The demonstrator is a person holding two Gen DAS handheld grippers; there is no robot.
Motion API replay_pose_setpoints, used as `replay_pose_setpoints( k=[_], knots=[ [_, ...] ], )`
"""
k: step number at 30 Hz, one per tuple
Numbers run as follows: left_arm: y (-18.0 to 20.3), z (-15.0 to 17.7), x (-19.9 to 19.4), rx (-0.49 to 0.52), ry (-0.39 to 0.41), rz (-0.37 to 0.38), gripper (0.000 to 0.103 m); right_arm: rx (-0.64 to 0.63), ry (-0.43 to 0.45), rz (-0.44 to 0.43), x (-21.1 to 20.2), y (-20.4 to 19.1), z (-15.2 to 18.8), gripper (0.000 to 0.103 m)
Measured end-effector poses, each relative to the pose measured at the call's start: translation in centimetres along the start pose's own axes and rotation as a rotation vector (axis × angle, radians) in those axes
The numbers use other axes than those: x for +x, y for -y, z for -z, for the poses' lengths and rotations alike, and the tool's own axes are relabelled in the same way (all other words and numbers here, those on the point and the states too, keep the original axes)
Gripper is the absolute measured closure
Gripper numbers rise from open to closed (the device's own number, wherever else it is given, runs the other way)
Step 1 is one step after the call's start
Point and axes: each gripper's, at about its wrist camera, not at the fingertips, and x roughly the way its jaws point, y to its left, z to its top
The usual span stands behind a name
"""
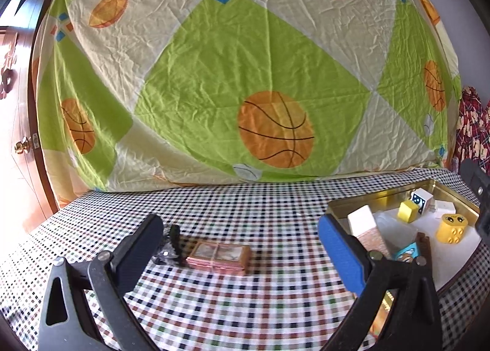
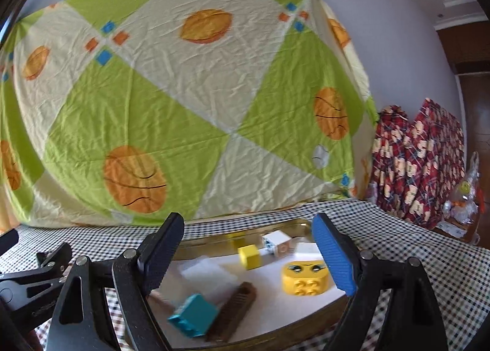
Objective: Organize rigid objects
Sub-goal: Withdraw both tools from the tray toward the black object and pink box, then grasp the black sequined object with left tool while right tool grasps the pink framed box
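On the checked tablecloth lies a small pink and gold box [image 1: 219, 259], with a black clip [image 1: 173, 243] just to its left. My left gripper [image 1: 243, 243] is open, and the box rests on the cloth ahead of its fingers, untouched. A gold tin tray [image 1: 367, 197] at the right holds a yellow cube [image 1: 408, 211], a white cube [image 1: 422, 199] and a yellow face block [image 1: 451, 227]. My right gripper [image 2: 248, 256] hangs open over the tray [image 2: 214, 240], empty. Below it lie the yellow cube [image 2: 249, 256], the face block [image 2: 304, 277], a blue block [image 2: 193, 314] and a brown brick [image 2: 232, 308].
A sheet printed with basketballs [image 1: 245, 75] hangs behind the table. A wooden door [image 1: 21, 136] stands at the left. Red patterned cloth [image 2: 422, 161] and a plastic bag [image 2: 465, 197] sit beyond the table's right end. The left gripper's frame [image 2: 36, 277] shows beside the tray.
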Motion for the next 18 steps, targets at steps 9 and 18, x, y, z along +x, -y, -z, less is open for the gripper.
replay_pose_setpoints(
  k=[9, 18],
  knots=[
    [-4.5, 0.1, 0.8, 0.004, -0.002, -0.035, 0.001, -0.002, -0.043, -0.063, 0.4, -5.1, 0.6, 0.016],
    [-11.6, 0.3, 3.3, -0.058, -0.048, -0.135, 0.001, -0.026, -0.104, -0.142, 1.2, -9.7, 1.2, 0.016]
  ],
)
